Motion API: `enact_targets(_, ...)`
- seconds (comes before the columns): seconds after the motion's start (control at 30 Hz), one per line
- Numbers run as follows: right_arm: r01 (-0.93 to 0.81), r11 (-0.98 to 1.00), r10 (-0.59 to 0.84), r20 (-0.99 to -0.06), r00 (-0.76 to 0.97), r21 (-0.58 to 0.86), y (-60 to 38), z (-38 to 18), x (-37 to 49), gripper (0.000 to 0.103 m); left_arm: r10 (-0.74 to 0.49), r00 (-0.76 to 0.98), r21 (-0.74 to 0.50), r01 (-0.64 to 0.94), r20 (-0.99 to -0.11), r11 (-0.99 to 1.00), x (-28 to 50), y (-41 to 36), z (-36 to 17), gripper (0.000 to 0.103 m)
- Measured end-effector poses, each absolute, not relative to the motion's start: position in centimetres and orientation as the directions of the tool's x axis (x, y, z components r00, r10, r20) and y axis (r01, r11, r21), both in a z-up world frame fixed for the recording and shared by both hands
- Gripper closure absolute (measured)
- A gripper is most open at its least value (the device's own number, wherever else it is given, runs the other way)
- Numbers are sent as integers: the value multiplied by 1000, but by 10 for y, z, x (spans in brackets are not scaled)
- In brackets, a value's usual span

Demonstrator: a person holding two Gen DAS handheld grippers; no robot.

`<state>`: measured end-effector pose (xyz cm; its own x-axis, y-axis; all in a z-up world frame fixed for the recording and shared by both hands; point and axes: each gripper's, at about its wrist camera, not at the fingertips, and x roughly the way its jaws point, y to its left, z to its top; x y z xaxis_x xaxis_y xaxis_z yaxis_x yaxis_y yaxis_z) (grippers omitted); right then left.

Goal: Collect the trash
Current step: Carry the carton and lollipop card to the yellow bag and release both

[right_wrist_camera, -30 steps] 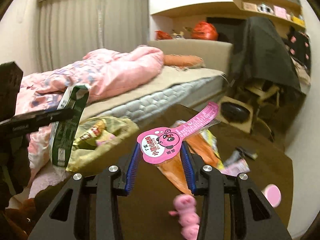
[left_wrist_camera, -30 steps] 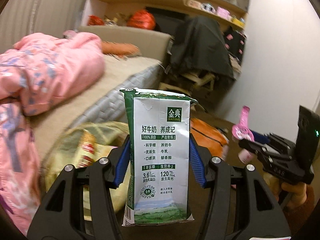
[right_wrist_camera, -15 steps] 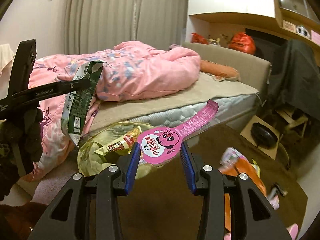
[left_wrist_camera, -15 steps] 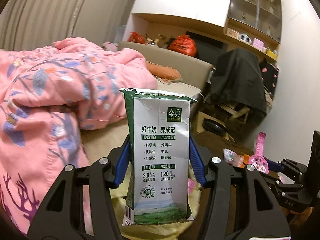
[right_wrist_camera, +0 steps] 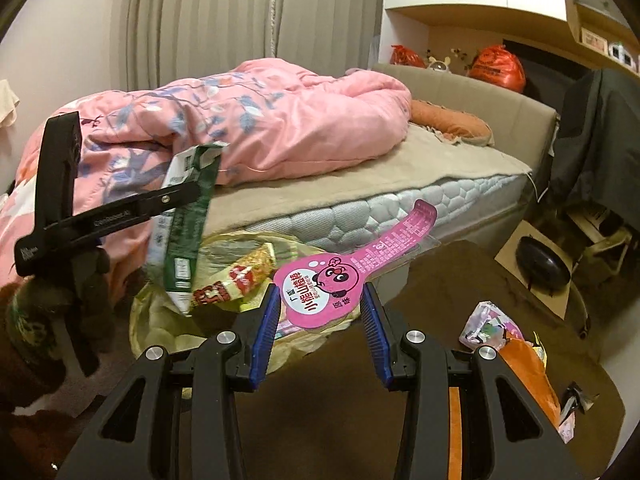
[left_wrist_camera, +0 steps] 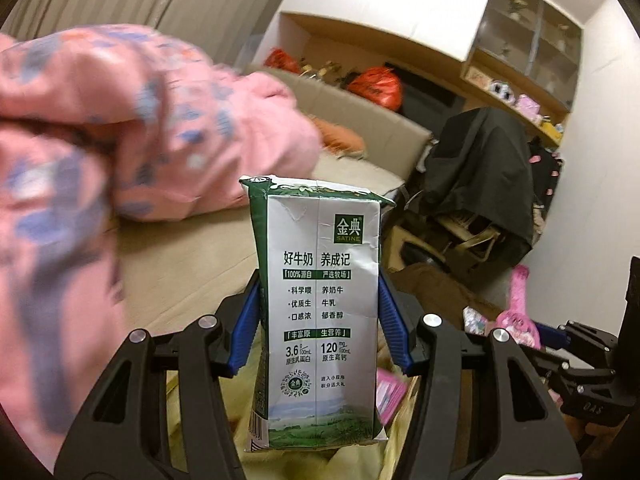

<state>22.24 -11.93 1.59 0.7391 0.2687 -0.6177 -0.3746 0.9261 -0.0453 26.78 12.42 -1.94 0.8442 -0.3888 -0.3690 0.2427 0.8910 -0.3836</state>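
Left gripper (left_wrist_camera: 319, 330) clamps an upright milk carton (left_wrist_camera: 318, 312), held above the yellow trash bag (right_wrist_camera: 168, 320) beside the bed (right_wrist_camera: 400, 184). Right gripper (right_wrist_camera: 319, 330) grips a pink pig-print wrapper (right_wrist_camera: 340, 276) near the bag's rim.

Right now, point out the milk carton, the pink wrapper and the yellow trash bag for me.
milk carton (left_wrist_camera: 320, 300), left wrist view, middle of its printed front face.
pink wrapper (right_wrist_camera: 332, 284), right wrist view, round cartoon-pig end.
yellow trash bag (right_wrist_camera: 160, 320), right wrist view, left rim.
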Motion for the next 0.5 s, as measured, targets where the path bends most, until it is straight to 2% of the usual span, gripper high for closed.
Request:
enact_targets(0.1,-367,929,263,-620,740,-44,-125,13,227,64,-367,869,-309,267,-333,913,278,102,-24,52)
enact_targets(0.17,-367,929,263,-623,737,-42,-128,10,229,64,-355,852,-285,256,-386,924,287,91,-38,52)
enact_targets(0.33,-371,928,272,-631,727,-27,-133,2,236,64,-365,707,-313,210,-606,926,299,79,-88,52)
enact_targets(0.4,-376,926,279,-634,721,-21,-134,0,239,64,-382,638,-339,196,-668,920,300,80,-102,52)
enact_targets(0.5,-391,921,302,-640,707,3,-131,-2,243,64,-402,609,-357,201,-684,912,295,85,-108,52)
